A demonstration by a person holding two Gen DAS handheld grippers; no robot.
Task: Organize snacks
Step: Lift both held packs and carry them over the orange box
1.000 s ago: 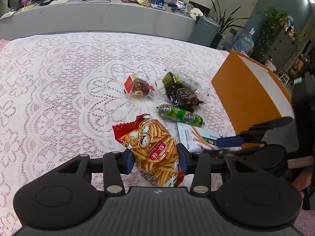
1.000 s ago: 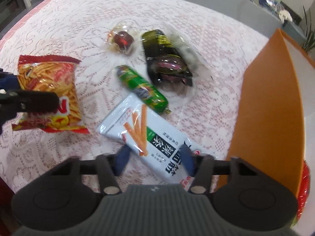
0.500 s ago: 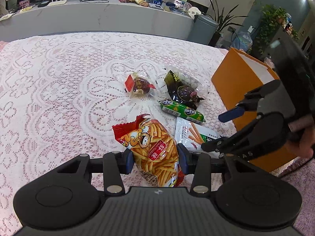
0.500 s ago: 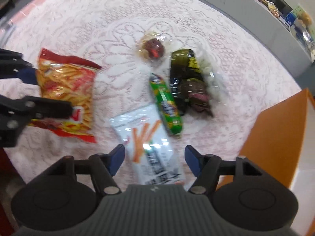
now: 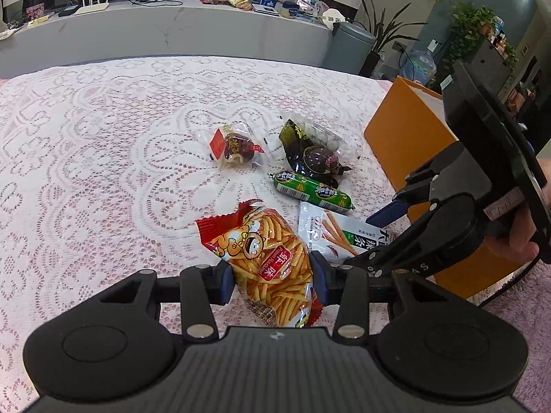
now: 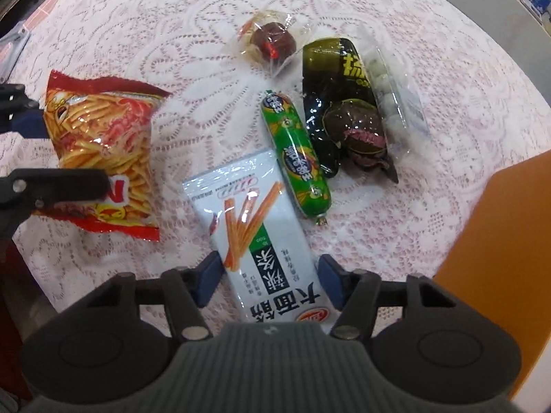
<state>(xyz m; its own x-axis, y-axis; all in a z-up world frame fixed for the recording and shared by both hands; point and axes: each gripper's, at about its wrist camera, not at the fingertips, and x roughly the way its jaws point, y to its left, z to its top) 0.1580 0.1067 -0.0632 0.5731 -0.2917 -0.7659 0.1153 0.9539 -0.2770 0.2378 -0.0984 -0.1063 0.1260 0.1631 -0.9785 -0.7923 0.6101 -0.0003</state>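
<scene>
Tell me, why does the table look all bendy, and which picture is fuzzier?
Left wrist view: the fisheye lens curves the lace tablecloth, but it is sharp, and the chips bag reads clearly. Right wrist view: softer and slightly blurred, with white glare on the white snack pack and the dark snack bag.

The white snack packet (image 6: 272, 241) runs under the camera housing at its lower end, the orange box (image 6: 499, 258) is cut by the frame edge, and small items on the far counter (image 5: 241, 0) stay unreadable.
</scene>
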